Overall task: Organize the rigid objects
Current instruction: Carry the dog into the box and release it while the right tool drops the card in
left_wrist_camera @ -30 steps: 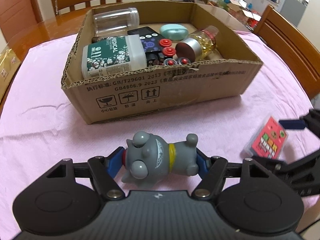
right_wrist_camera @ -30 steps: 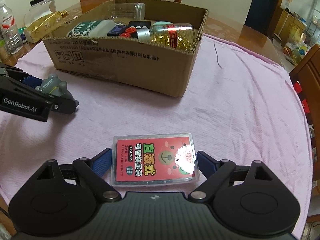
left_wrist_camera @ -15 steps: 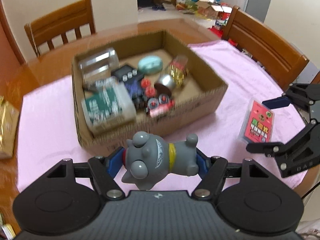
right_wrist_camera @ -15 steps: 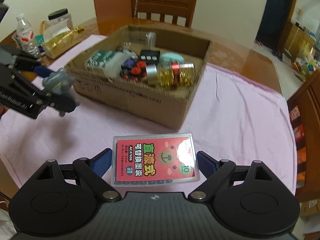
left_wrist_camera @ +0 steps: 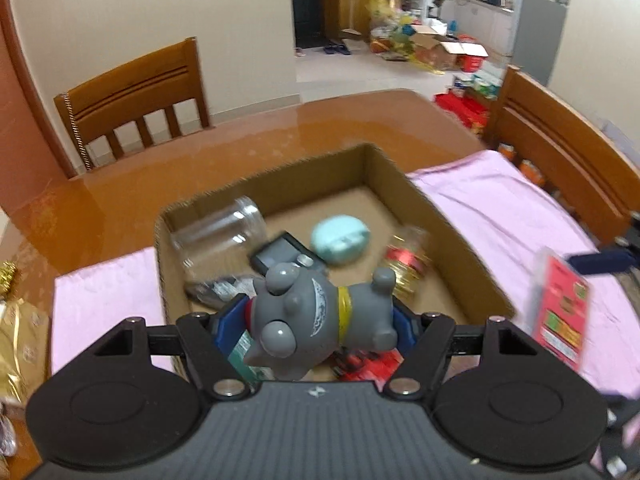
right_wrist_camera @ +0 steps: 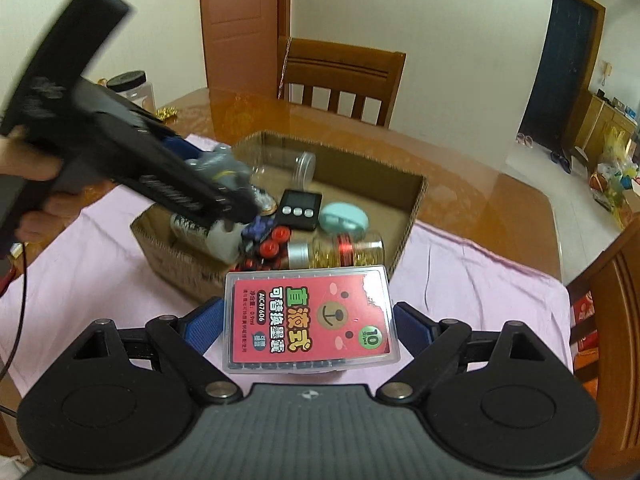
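Gripping a smooth grey rubber toy (left_wrist_camera: 320, 320) sideways, the left gripper (left_wrist_camera: 318, 322) had its blue-padded jaws pinched on the figure's head and rump, a yellow collar banding the neck, and it hung above the near end of the corrugated cardboard box (left_wrist_camera: 448, 224). Over in the right wrist view, the right gripper (right_wrist_camera: 308, 318) pinched a flat clear plastic case (right_wrist_camera: 308, 316) between its blue pads, and the red label read "AIC47606", "0.9ml" and "10" beside a cartoon bear face. That case sat off the box's near corner, at 6 o'clock from it, over the pink cloth (right_wrist_camera: 480, 280).

Inside the box lay a clear round jar (left_wrist_camera: 218, 240) on its side at 10 o'clock, a mint oval case (left_wrist_camera: 340, 240) at 12, a black timer (right_wrist_camera: 300, 206) with three buttons in the middle, a glass bottle (right_wrist_camera: 348, 250) of gold capsules with a silver cap at 4 o'clock, and red-capped pieces (right_wrist_camera: 272, 242) nearby. A glossy brown table (left_wrist_camera: 240, 136) lay under the cloth, with slatted wooden chairs (left_wrist_camera: 136, 100) around it.
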### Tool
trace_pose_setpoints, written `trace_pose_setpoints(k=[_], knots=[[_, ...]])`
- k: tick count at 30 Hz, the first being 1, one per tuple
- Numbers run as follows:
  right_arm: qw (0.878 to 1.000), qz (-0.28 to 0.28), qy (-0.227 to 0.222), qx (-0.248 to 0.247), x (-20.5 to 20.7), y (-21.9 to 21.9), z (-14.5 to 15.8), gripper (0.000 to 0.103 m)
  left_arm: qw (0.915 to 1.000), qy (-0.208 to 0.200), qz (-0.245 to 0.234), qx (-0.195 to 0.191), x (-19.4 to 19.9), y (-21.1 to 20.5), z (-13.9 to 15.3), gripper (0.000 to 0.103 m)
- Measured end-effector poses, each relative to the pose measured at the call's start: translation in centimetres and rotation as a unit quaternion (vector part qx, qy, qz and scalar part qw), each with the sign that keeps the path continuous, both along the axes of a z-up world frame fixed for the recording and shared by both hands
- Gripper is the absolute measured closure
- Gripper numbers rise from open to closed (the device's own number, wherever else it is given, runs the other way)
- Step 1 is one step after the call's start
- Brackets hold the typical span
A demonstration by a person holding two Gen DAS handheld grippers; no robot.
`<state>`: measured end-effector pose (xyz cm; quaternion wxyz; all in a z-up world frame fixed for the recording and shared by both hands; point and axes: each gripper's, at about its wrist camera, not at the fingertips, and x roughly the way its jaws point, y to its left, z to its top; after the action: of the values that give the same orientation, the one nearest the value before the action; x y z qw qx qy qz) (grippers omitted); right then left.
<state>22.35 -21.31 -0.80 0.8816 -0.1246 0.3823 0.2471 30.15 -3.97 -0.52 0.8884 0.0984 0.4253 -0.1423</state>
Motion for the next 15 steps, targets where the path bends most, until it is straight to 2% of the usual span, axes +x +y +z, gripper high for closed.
trace_pose_setpoints(k=[9,12,13,15], knots=[[1.0,0.004,0.002,0.003,1.2,0.7,0.0,0.011,0.9985,0.007,0.049,0.025,4.6,2.0,-1.8,0.032],[1.0,0.003,0.004,-0.001,1.5,0.8,-0.1,0.01,0.9974,0.006,0.063,0.035,4.8,2.4,-2.1,0.021],[1.0,0.003,0.005,-0.001,1.7,0.8,-0.2,0.01,0.997,0.0,0.067,0.038,4.7,2.5,-2.1,0.015],[1.0,0.003,0.006,-0.002,2.0,1.0,-0.3,0.01,0.9969,-0.01,0.07,0.035,4.3,2.8,-1.7,0.013]])
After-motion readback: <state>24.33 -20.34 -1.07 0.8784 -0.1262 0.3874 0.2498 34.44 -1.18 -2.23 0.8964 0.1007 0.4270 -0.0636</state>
